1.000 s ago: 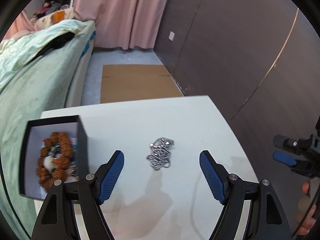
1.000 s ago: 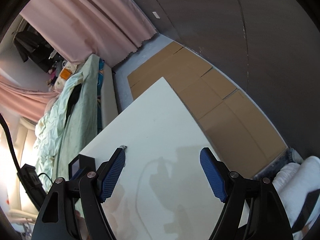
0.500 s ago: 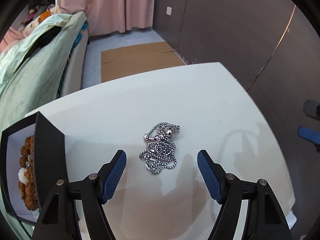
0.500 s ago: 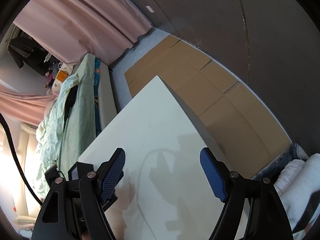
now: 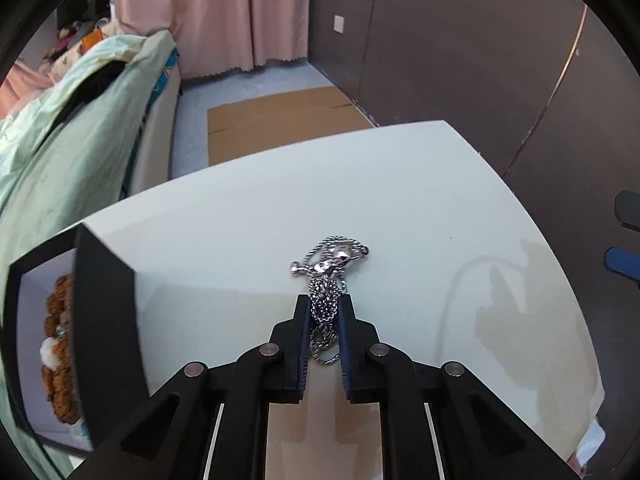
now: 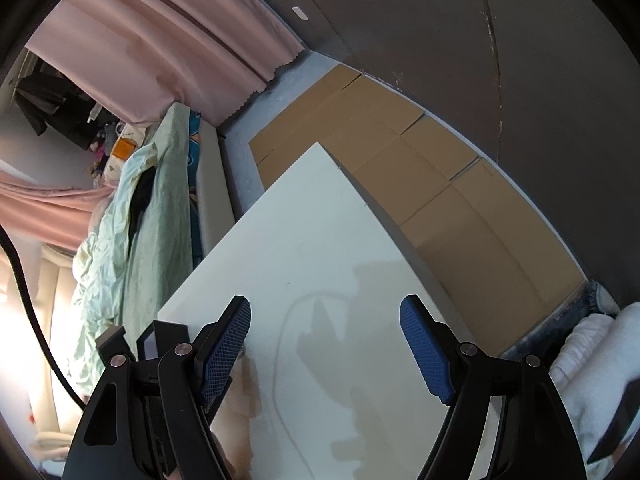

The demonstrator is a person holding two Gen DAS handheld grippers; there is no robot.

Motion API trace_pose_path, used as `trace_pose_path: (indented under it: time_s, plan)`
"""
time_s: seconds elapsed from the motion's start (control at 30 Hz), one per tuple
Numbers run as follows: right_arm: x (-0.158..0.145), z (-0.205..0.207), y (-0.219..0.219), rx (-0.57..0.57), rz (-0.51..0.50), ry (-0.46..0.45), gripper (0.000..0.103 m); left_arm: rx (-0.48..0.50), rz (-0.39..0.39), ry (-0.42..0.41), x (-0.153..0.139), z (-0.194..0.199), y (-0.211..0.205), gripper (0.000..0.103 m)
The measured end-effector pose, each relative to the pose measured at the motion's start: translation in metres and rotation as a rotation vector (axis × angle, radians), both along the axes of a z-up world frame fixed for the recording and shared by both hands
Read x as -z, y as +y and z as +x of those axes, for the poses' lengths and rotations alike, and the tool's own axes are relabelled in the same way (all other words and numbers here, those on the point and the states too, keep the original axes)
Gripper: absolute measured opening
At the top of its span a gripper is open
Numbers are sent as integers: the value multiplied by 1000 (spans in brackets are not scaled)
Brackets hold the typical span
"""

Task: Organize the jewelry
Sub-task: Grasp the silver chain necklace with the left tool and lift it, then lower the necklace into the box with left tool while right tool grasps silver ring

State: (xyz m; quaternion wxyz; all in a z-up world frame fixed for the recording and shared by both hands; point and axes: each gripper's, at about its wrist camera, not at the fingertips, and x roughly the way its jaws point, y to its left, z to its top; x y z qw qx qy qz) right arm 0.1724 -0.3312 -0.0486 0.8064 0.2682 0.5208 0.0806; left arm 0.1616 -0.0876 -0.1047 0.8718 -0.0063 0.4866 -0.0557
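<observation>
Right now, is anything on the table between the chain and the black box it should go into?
Nothing visible. The left gripper has just closed on the chain; bare table lies between it and the box, whose near wall must be cleared.

A table (image 5: 400,184) stands close to the bed (image 5: 60,152), which runs along its left side, with a wall (image 5: 460,60) off to the right. Flat cardboard (image 5: 280,120) lies on the floor beyond the table's far edge, and a curtain (image 5: 212,12) hangs behind that. On the table, a chain (image 5: 326,280) lies heaped near the middle. The left gripper (image 5: 325,312) comes in from the near side with its jaws around the chain's near end, the clasp end trailing away beyond the tips. A box (image 5: 104,320) sits at the table's left edge, with a bead bracelet (image 5: 60,360) inside it. The right gripper (image 6: 325,352) hangs over the bare right part of the table.
</observation>
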Motion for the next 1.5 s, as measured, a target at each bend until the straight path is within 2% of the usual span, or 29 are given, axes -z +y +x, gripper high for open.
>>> trace_pose_path:
  time_s: [0.2,0.43,0.63,0.87,1.27,1.4,1.5]
  plan:
    - [0,-6,4,-8,-10,-1,77,-14,-44,-50,-22,-14,8,13]
    - [0,-10,10,-24,-1,-1,77,-35,-125,-130,-65,-35,27,13]
    - [0,-17,16,-32,3,0,77,-52,-161,-189,-91,-49,39,13]
    - [4,-16,25,-52,-13,16,77,-72,-222,-273,-139,-62,60,13]
    - [11,-12,49,-115,4,27,77,-47,-130,-429,-234,-75,51,13]
    - [13,-11,75,-227,-34,0,77,-46,-101,-461,-252,-82,50,13]
    - [18,-10,107,-369,-76,-9,77,-72,-80,-476,-265,-83,57,13]
